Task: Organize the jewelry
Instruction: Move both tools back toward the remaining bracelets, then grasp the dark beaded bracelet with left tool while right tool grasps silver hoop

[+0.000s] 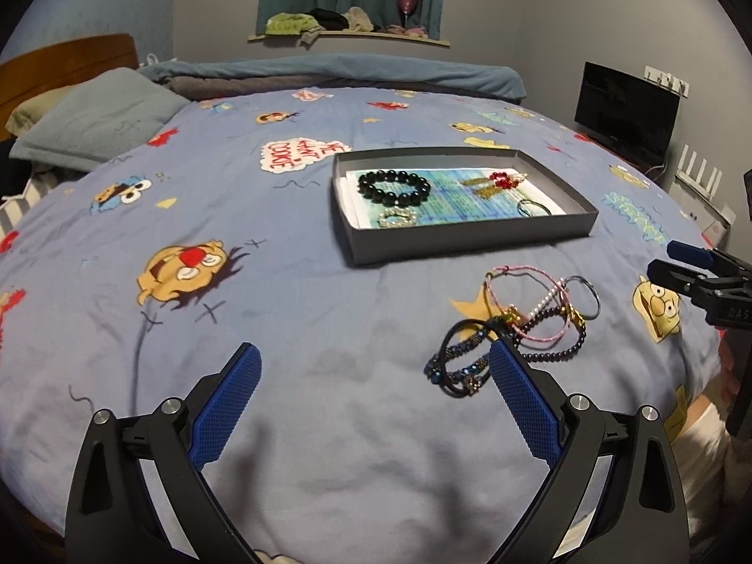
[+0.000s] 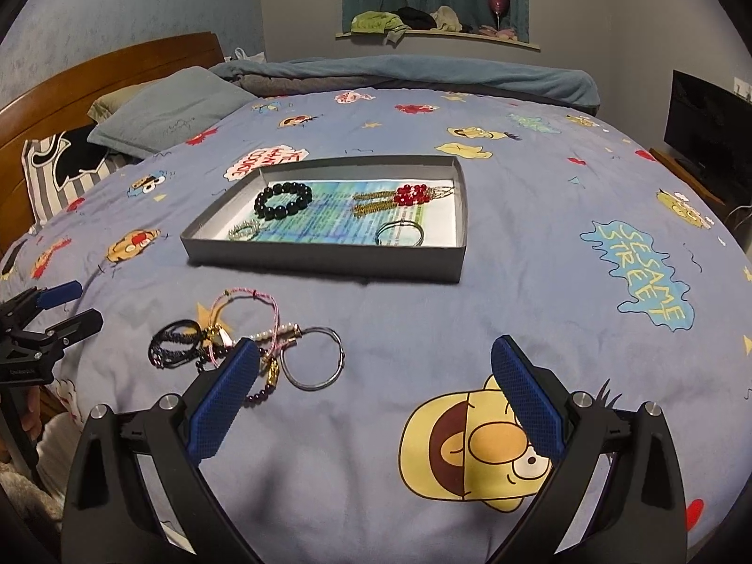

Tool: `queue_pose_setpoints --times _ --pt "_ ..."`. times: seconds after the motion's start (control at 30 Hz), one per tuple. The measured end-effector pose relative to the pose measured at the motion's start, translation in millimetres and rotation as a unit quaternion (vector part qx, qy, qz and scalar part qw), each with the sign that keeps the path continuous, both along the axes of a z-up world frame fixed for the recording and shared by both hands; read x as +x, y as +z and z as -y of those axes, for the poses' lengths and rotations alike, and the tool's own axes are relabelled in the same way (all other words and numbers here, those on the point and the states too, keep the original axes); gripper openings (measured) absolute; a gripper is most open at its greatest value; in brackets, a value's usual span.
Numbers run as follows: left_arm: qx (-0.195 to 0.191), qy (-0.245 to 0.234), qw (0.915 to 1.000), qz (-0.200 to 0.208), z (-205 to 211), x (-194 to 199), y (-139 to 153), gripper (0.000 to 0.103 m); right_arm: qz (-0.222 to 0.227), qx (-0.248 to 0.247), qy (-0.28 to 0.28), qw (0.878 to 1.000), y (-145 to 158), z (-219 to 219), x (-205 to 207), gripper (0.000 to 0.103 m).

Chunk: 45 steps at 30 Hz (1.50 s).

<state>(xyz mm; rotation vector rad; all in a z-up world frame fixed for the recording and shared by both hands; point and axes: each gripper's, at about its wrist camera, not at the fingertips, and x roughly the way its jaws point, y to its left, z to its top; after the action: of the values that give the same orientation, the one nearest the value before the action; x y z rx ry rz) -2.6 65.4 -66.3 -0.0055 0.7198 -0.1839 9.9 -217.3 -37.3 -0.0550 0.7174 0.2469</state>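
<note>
Bedspread (image 1: 329, 329) holds a tangled bracelet pile (image 1: 512, 329) short of the tray (image 1: 465, 239).
Left gripper (image 1: 373, 362), jaws wide and empty, lies nearer, pile by its right finger; right gripper (image 2: 376, 357) likewise spread.

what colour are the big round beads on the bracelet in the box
Glossy black. The beaded bracelet shows best in the right wrist view, inside the grey box.

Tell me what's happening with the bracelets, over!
Left gripper open, empty. Right gripper open, empty. Tray already holds the black bead bracelet; tangled bracelet pile still on the bedspread. Nothing blocking the pile.
</note>
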Motion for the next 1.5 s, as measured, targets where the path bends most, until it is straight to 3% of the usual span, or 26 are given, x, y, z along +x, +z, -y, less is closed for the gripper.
queue_pose_setpoints --times 0.6,0.8,0.97,1.17,1.23,1.37,1.5 --pt "0.007 -0.051 0.9983 -0.027 31.0 15.8 -33.2 0.097 -0.02 -0.012 0.013 1.0 -28.4 -8.5 1.3 0.097" --pt "0.011 -0.062 0.9979 -0.019 33.8 15.2 -34.8 0.091 -0.022 -0.02 0.023 0.999 -37.8 -13.4 4.1 0.097" --pt "-0.004 -0.066 0.9976 -0.022 30.4 18.3 -31.9 0.063 -0.024 -0.019 0.027 0.999 -40.1 -14.7 5.8 0.088" --pt "0.004 -0.074 0.9968 -0.032 36.1 30.9 -31.9 0.034 -0.036 -0.011 0.031 0.999 -44.2 -17.4 10.3 0.062" --pt "0.013 -0.078 0.9964 -0.032 40.3 34.7 -32.2 0.031 -0.04 -0.009 0.034 0.999 -45.7 -19.8 12.7 0.055" --pt "0.027 -0.083 0.9955 -0.036 46.1 41.2 -34.3 0.021 -0.037 -0.01 0.038 0.999 -45.9 -24.6 16.3 0.051" --pt "0.032 -0.085 0.9949 -0.044 48.9 45.9 -36.6 0.017 -0.038 -0.008 0.042 0.998 -47.0 -27.8 20.0 0.049"
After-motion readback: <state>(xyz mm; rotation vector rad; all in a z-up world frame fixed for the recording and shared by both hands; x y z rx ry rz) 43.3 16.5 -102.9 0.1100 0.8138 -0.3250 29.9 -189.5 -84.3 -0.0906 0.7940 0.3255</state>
